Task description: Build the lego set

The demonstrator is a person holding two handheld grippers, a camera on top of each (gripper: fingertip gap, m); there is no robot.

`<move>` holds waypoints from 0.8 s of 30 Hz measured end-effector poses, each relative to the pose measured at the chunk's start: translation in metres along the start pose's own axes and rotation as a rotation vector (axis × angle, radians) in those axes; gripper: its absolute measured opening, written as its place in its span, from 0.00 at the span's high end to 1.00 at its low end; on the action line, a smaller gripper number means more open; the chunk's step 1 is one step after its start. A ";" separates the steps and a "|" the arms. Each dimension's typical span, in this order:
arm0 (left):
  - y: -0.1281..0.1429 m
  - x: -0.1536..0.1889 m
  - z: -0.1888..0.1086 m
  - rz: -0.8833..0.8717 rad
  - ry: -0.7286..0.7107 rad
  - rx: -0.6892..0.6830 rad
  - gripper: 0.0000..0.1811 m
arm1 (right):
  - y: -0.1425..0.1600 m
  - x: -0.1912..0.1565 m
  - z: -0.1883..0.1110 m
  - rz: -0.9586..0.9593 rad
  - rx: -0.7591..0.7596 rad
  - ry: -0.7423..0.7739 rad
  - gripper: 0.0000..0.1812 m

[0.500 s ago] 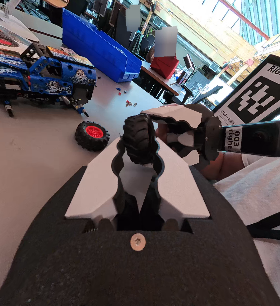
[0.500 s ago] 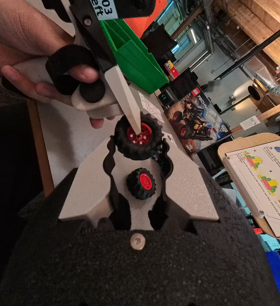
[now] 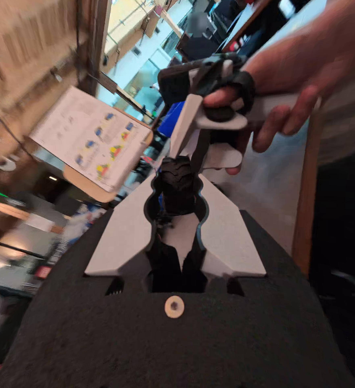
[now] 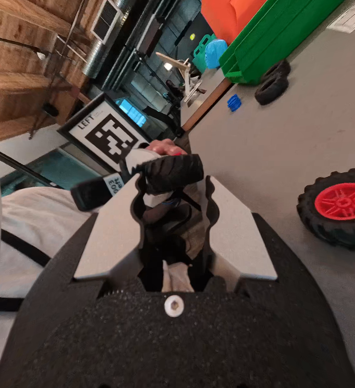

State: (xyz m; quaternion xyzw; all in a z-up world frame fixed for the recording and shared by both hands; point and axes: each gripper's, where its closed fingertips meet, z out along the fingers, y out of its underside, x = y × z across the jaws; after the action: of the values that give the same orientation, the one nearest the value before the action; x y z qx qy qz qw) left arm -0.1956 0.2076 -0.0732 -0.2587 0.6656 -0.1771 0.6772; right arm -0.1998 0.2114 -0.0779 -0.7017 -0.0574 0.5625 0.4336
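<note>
Grey counter across the right wrist view, wooden edge along its far side. Green bin at the far end. Framed black-and-white marker board standing off the counter edge. Illustrated instruction sheet on a wooden board, blurred in the left wrist view.

Loose wheel, black knobbly tyre on a red spoked hub, lying flat on the counter, well apart from both tools. Two bare black tyres just beside the bin. Small blue ribbed part near them.

Held wheel, off the counter, tread toward the left camera. Left gripper clamped on it, fingers pressing the two side faces. Right gripper level with the same wheel, fingers apart, gap showing beside the tread on one side; contact with the tyre not clear. Right hand on that tool, one finger tip of it right at the top of the tyre.

Handling, as judged: light piece; soft rubber tyre, grippy, some give under pressure; rigid plastic hub inside. Safest hold probably across the sidewalls or squarely over the tread. Risk of the tyre rolling off its rim, or the wheel twisting, under an off-centre squeeze. Hub hole best left clear for an axle.
</note>
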 end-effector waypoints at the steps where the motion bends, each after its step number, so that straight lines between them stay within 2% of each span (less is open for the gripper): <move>1: -0.001 0.002 0.001 0.148 -0.030 -0.015 0.85 | -0.001 -0.004 0.000 0.068 0.002 -0.044 0.71; 4: -0.005 0.012 0.005 0.516 -0.089 0.003 0.85 | -0.005 0.002 -0.009 0.175 0.024 -0.071 0.76; 6: -0.004 0.019 0.009 0.687 -0.109 0.005 0.85 | -0.002 0.008 -0.011 0.192 0.012 -0.061 0.80; 8: -0.001 0.021 0.013 0.740 -0.130 -0.017 0.85 | -0.003 0.013 -0.015 0.157 0.014 -0.023 0.81; 11: 0.009 0.014 0.016 0.639 -0.144 -0.089 0.84 | -0.006 0.018 -0.022 0.082 0.020 0.035 0.83; 13: 0.014 0.008 0.014 0.453 -0.124 -0.113 0.81 | -0.012 0.018 -0.026 0.025 0.049 0.059 0.83; 15: 0.020 0.005 0.011 0.152 -0.065 -0.133 0.76 | -0.020 0.016 -0.030 -0.043 0.089 0.067 0.83; 17: 0.021 0.006 0.010 -0.301 0.045 -0.120 0.75 | -0.023 0.020 -0.034 -0.140 0.093 0.125 0.84; 19: 0.011 0.010 0.013 -0.796 0.234 -0.061 0.71 | -0.023 0.014 -0.032 -0.244 0.093 0.132 0.83; 20: 0.002 0.010 0.013 -0.991 0.339 -0.004 0.68 | -0.022 0.006 -0.029 -0.279 0.095 0.105 0.83; 22: -0.007 0.006 0.014 -1.248 0.486 0.086 0.70 | -0.019 -0.003 -0.024 -0.348 0.081 0.095 0.83; 24: -0.009 0.002 0.013 -1.356 0.540 0.141 0.77 | -0.016 -0.004 -0.022 -0.461 0.063 0.144 0.83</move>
State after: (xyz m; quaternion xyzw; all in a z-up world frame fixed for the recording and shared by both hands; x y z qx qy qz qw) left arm -0.1814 0.2009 -0.0699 -0.5167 0.4901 -0.6574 0.2463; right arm -0.1768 0.2070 -0.0642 -0.6945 -0.1672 0.3989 0.5750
